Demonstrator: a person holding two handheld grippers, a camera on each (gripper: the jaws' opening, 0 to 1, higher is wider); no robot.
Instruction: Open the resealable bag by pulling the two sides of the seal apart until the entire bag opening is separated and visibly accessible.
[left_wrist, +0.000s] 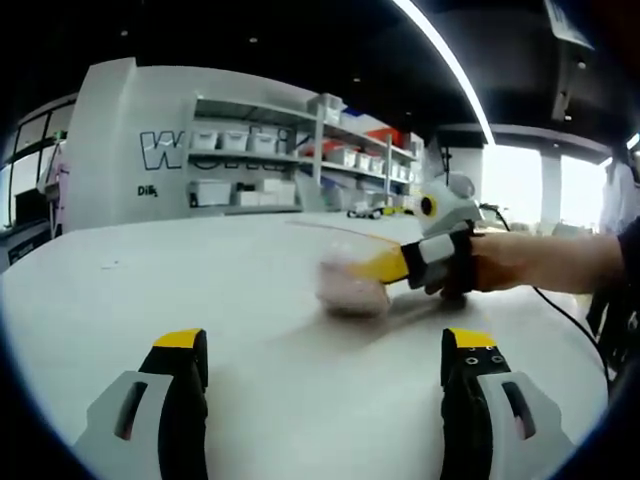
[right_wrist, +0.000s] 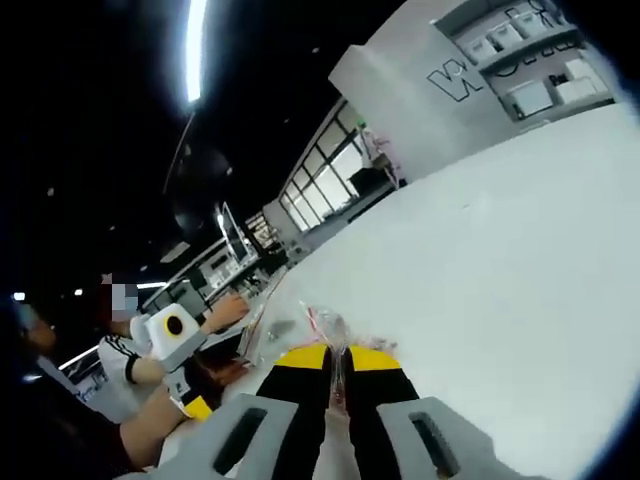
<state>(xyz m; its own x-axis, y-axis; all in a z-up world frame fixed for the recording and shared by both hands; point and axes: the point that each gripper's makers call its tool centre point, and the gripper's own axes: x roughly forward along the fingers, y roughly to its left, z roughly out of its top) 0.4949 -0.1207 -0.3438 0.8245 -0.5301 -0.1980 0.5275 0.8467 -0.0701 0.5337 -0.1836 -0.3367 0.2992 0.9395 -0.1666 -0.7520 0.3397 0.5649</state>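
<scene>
Right gripper (right_wrist: 337, 362) pinches the bag (right_wrist: 330, 335); left gripper (left_wrist: 325, 360) stands wide and empty.

Seen from the left gripper view, its two yellow-tipped jaws are spread far apart over the white table (left_wrist: 200, 290) with nothing between them. Ahead of them and to their right, the right gripper (left_wrist: 385, 268) reaches in from the right, held in a person's hand (left_wrist: 500, 262), its yellow tips closed on the blurred, pinkish bag (left_wrist: 352, 288), which lies on the table. In the right gripper view, the jaws are pressed together with a thin edge of the clear bag caught between the tips, the plastic rising just beyond them. To that gripper's left, another person's hand (right_wrist: 228, 312) shows beside a white yellow-tipped gripper (right_wrist: 185, 385). Shelves (left_wrist: 290, 155) with white bins stand far ahead of the left gripper, past the table.
</scene>
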